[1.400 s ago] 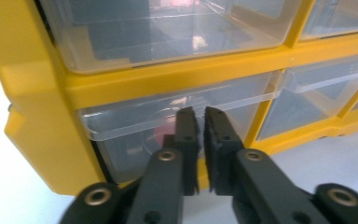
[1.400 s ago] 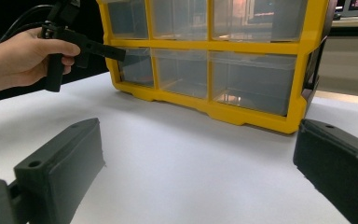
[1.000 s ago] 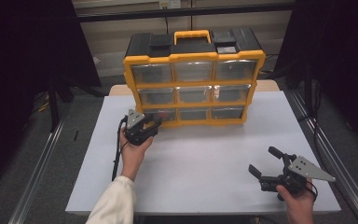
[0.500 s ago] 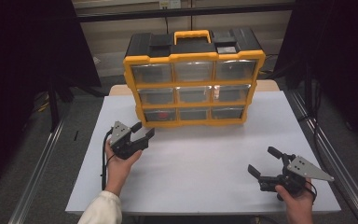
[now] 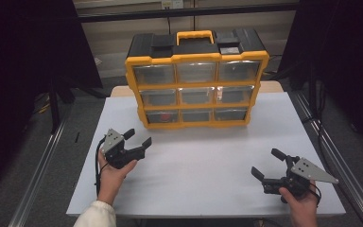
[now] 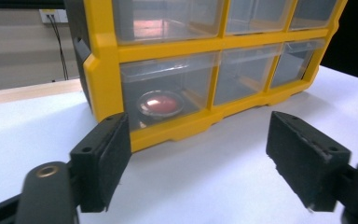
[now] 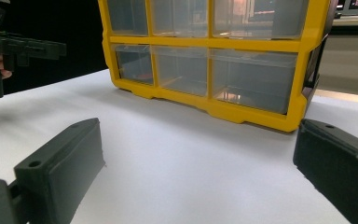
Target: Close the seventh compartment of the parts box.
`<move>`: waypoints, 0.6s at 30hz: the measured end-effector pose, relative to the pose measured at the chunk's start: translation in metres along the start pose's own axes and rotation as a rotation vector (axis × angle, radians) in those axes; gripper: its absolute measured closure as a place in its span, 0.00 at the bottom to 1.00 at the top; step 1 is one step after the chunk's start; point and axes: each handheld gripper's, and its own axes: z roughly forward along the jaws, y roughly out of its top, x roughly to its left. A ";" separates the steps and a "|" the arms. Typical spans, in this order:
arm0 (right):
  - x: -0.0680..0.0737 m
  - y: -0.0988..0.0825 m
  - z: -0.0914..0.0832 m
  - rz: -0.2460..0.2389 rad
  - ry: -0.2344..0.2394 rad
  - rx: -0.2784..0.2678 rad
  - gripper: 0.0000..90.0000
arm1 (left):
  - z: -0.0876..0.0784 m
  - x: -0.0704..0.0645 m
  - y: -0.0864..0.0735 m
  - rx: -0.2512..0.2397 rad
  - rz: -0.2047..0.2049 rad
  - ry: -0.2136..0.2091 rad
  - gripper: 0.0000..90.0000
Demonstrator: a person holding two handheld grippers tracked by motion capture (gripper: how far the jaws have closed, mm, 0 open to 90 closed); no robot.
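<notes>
A yellow and black drawer organiser (image 5: 196, 80) stands at the back of the white table (image 5: 208, 161). Its bottom-left clear drawer holds a round red thing (image 5: 167, 117), which the left gripper view shows behind the drawer front (image 6: 161, 102). My left gripper (image 5: 138, 137) hovers a short way in front of that drawer, apart from it. Its jaws have just been opening and hold nothing (image 6: 198, 163). My right gripper (image 5: 267, 162) is open and empty near the front right of the table, aimed at the organiser (image 7: 242, 60).
The organiser has three rows of clear drawers and a yellow handle (image 5: 195, 35) on top. Metal rails (image 5: 42, 175) run along both sides of the table. Dark curtains hang to the left and right.
My left gripper has drawn back from the organiser's bottom-left drawer toward the person, and its jaws stand wider. The right gripper has kept still.
</notes>
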 end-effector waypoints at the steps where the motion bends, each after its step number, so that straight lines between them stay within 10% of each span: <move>1: 0.000 0.000 0.000 -0.002 0.002 0.001 0.01 | -0.002 0.001 -0.001 -0.008 -0.003 -0.004 0.23; 18: 0.000 0.000 0.002 -0.003 -0.002 0.001 0.01 | -0.026 0.008 -0.009 -0.030 -0.020 0.005 0.09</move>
